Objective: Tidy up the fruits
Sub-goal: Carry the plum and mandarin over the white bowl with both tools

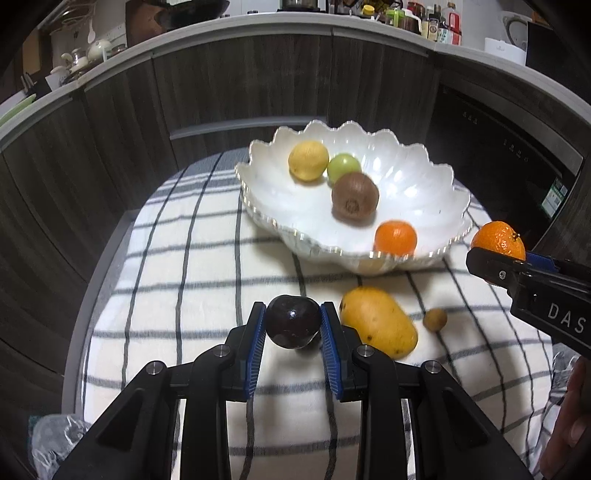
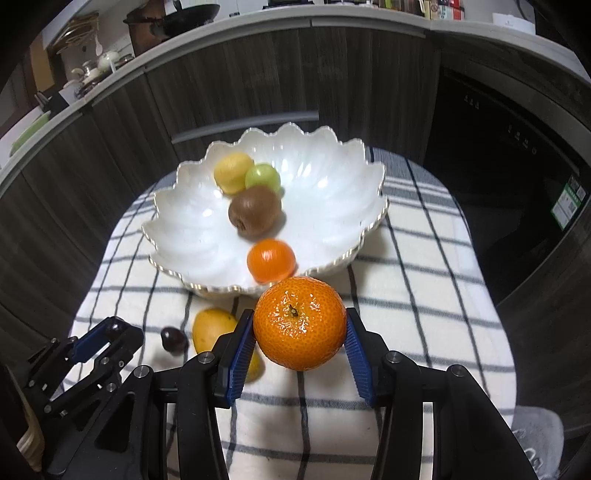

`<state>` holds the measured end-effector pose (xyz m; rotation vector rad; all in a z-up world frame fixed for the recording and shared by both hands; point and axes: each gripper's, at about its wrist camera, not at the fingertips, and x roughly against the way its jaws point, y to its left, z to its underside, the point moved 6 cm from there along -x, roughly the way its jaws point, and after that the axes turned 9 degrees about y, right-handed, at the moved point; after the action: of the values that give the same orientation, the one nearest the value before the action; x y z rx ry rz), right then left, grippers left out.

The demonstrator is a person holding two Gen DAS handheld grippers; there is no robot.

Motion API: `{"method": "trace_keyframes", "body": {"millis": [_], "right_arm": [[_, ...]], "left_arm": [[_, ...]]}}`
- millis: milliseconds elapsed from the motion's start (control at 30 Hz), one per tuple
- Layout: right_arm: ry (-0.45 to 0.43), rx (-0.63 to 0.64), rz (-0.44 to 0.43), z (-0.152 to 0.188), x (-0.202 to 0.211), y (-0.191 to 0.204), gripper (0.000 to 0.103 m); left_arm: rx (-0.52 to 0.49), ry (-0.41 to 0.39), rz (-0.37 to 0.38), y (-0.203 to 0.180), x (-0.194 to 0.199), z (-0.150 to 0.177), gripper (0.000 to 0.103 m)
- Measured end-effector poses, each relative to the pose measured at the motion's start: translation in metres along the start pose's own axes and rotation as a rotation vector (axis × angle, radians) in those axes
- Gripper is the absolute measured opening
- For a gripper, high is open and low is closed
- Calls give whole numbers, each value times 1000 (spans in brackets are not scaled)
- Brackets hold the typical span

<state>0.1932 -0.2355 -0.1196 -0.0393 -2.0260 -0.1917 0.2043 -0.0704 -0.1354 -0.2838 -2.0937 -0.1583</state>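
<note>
A white scalloped bowl (image 1: 266, 206) (image 2: 177, 236) stands on the checked cloth and holds a lemon (image 1: 308, 161), a green fruit (image 1: 343, 167), a kiwi (image 1: 354, 198) and a small orange (image 1: 395, 236). My left gripper (image 1: 293, 326) is shut on a dark plum (image 1: 293, 325) close above the cloth. A yellow mango (image 1: 378, 321) and a small brown fruit (image 1: 435, 319) lie on the cloth to its right. My right gripper (image 2: 300, 332) is shut on a mandarin (image 2: 300, 323), held in the air just before the bowl's near rim.
The checked cloth (image 1: 177, 295) covers a small table with dark cabinets (image 1: 110, 147) behind it. A dark oven front (image 2: 517, 184) is to the right. The counter above is crowded with bottles (image 1: 439, 26) and crockery (image 1: 85, 55).
</note>
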Motion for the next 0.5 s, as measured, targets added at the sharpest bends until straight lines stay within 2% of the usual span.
{"method": "trace_keyframes", "body": {"millis": [500], "right_arm": [[-53,5,18,-57,-2,-12,48]], "left_arm": [[-8,-59,7,-2,-11,-76,30]]}}
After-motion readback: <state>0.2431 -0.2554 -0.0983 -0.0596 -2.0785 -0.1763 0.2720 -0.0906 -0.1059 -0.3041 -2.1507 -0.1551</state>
